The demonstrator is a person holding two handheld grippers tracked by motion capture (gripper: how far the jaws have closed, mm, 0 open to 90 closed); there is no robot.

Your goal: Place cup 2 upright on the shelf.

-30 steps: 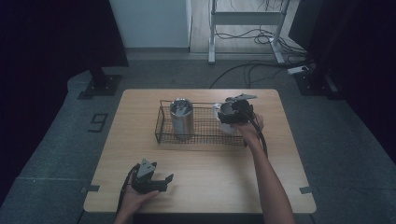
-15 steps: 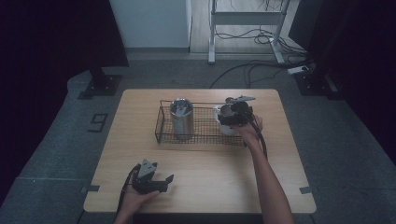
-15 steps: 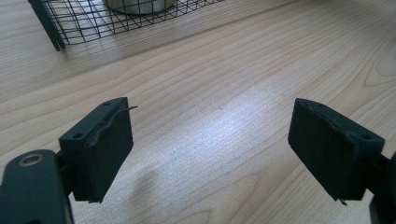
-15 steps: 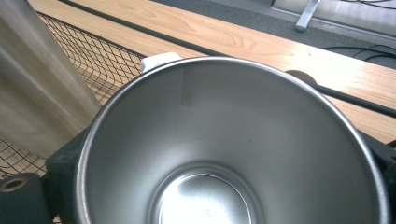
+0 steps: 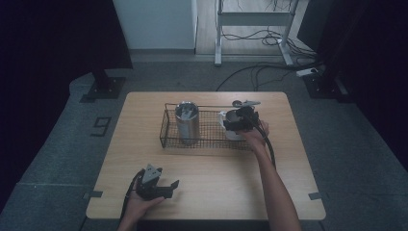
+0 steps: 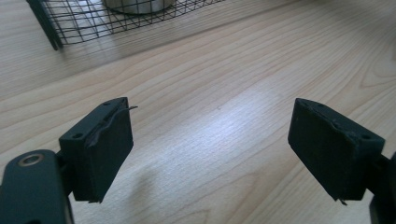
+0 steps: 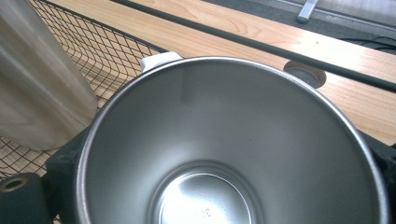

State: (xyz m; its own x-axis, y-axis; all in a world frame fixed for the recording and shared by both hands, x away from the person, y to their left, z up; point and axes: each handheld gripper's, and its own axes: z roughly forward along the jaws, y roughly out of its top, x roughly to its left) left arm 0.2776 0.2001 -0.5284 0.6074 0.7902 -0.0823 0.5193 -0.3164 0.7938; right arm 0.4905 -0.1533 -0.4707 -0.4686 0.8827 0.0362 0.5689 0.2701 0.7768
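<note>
Almost nothing changed over the last second: the right gripper (image 5: 236,123) sits in the same spot at the 3 o'clock end of the black wire-mesh basket (image 5: 166,131), and its jaws have not moved. They are clamped on either side of the white-walled mug with a steel inside (image 7: 224,154), whose open mouth faces the right gripper view. The mug is in or just over the basket's 3 o'clock end. Whether its base touches the mesh I cannot tell. Judgement: the placing (or lifting) step is paused mid-way, with no release yet. The tall brushed-steel tumbler (image 5: 186,122) stands upright at the basket's 9 o'clock end, apart from the mug. The right forearm runs in from 6 o'clock, with the right hand (image 5: 255,137) behind the gripper, which points toward 11 o'clock and tilts down. The left gripper (image 5: 168,189) has not shifted either. It rests low on the light wooden table (image 5: 216,168) at about 7 o'clock, well apart from the basket, and points toward 2 o'clock. Its jaws are spread wide with nothing between them, just bare wood. The left hand (image 5: 139,204) is idle.
</note>
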